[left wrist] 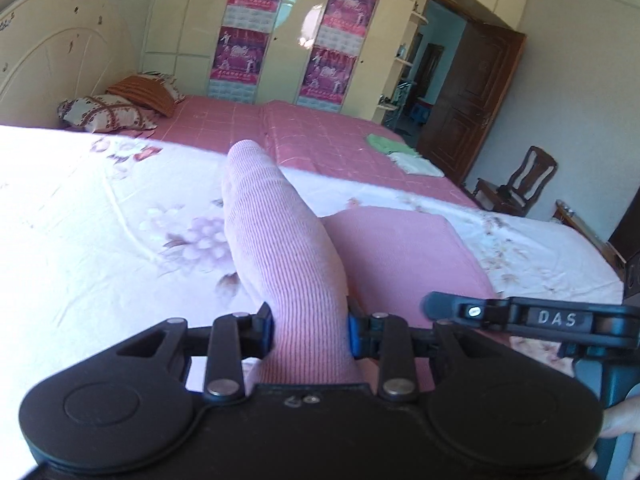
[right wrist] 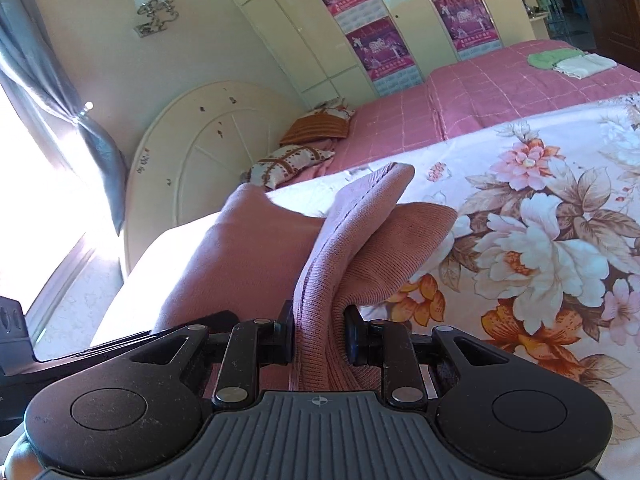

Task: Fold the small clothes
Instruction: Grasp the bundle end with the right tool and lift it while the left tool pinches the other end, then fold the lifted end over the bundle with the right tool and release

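Observation:
A small pink ribbed knit garment (left wrist: 280, 236) lies on the floral sheet (left wrist: 100, 216) of the bed. My left gripper (left wrist: 310, 332) is shut on one edge of it, and the fabric rises between the blue pads. In the right wrist view my right gripper (right wrist: 318, 336) is shut on another bunched edge of the same pink garment (right wrist: 344, 240), lifted off the floral sheet (right wrist: 540, 220). The right gripper's black body (left wrist: 532, 318) also shows at the right of the left wrist view.
Folded green (left wrist: 382, 143) and white (left wrist: 416, 164) clothes lie on the pink quilt (left wrist: 320, 136) farther up the bed. Pillows (left wrist: 120, 110) rest against the cream headboard (left wrist: 60, 52). A wardrobe with posters (left wrist: 288, 32), a wooden chair (left wrist: 520, 184) and a door (left wrist: 472, 92) stand beyond.

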